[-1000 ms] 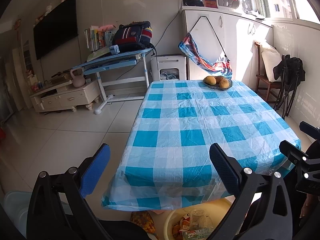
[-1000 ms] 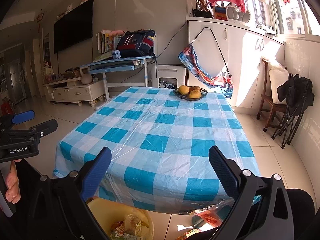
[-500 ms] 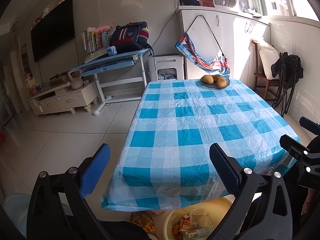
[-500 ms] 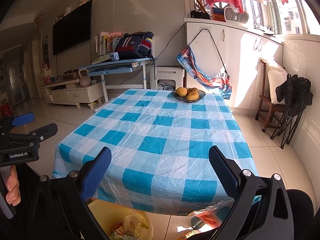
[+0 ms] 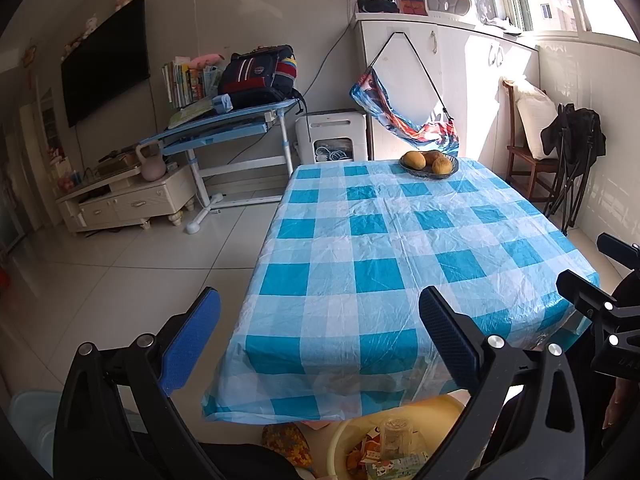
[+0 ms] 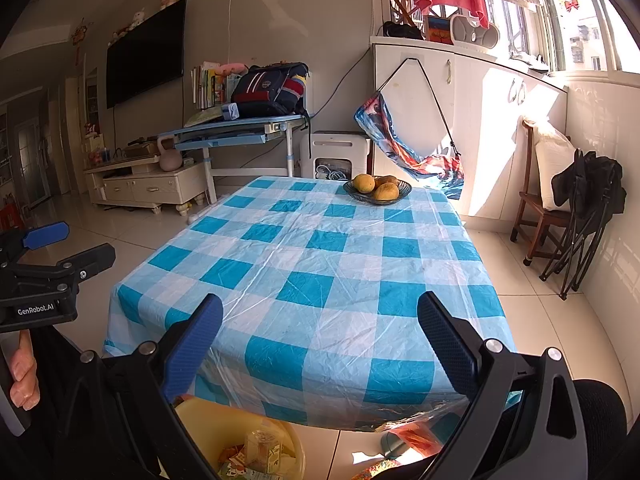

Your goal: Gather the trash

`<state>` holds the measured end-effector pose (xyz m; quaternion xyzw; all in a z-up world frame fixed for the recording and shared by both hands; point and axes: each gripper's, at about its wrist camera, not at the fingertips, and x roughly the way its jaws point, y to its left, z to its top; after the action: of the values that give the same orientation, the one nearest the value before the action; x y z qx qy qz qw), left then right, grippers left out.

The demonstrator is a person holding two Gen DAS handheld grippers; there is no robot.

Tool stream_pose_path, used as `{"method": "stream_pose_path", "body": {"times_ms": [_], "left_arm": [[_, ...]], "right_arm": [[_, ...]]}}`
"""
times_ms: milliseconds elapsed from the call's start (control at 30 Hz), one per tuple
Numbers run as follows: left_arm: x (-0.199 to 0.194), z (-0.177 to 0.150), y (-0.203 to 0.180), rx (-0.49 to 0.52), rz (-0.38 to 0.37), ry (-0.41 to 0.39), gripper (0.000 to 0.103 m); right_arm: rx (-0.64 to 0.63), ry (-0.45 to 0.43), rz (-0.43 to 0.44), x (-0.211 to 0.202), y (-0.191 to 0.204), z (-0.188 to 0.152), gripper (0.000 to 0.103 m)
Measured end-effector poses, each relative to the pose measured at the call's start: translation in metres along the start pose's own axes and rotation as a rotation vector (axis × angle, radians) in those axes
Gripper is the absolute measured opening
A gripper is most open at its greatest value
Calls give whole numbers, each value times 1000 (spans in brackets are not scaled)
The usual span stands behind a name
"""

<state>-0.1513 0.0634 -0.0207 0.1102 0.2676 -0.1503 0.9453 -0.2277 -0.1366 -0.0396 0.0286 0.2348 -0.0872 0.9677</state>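
Observation:
A yellow basin [image 5: 432, 412] on the floor under the table's near edge holds trash: a clear plastic cup [image 5: 396, 436], wrappers and a small carton. It also shows in the right wrist view [image 6: 224, 428]. My left gripper [image 5: 320, 340] is open and empty, held above the table's near left corner. My right gripper [image 6: 320, 340] is open and empty above the near edge. Each gripper shows at the side of the other's view. The blue checked tablecloth [image 5: 400, 248] bears no trash.
A bowl of fruit [image 6: 378, 191] stands at the table's far end. A wooden chair [image 6: 538, 208] and folded black chair [image 6: 580, 224] stand at right. A blue desk [image 5: 224, 128], TV cabinet [image 5: 128, 204] and white appliance [image 5: 334, 140] are at the back.
Both grippers have drawn back a little from the table and stayed open. Nothing on the table or in the basin has moved.

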Motion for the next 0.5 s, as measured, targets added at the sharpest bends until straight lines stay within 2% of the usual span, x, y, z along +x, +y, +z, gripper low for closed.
{"method": "stream_pose_path", "body": {"times_ms": [500], "left_arm": [[-1, 1, 0, -5, 2, -3, 96]], "right_arm": [[-2, 0, 0, 0, 1, 0, 94]]}}
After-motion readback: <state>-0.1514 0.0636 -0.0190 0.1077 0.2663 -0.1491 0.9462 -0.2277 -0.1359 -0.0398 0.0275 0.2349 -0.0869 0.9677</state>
